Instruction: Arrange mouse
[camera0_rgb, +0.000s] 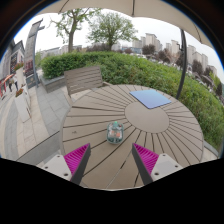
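Note:
A small mouse (115, 132), pale with a dark middle, lies on the round wooden slatted table (90, 115), just ahead of my fingers and about midway between them. A blue mouse mat (151, 98) lies flat on the far right part of the table, well beyond the mouse. My gripper (112, 160) is open and empty, its two magenta pads (76, 156) set wide apart above the near table edge. Nothing is between the fingers.
A wooden chair (84, 78) stands at the far left side of the table. A green hedge (120, 66) runs behind, with trees and buildings beyond. A paved path (25, 115) lies left of the table. A parasol pole (183, 60) rises at the right.

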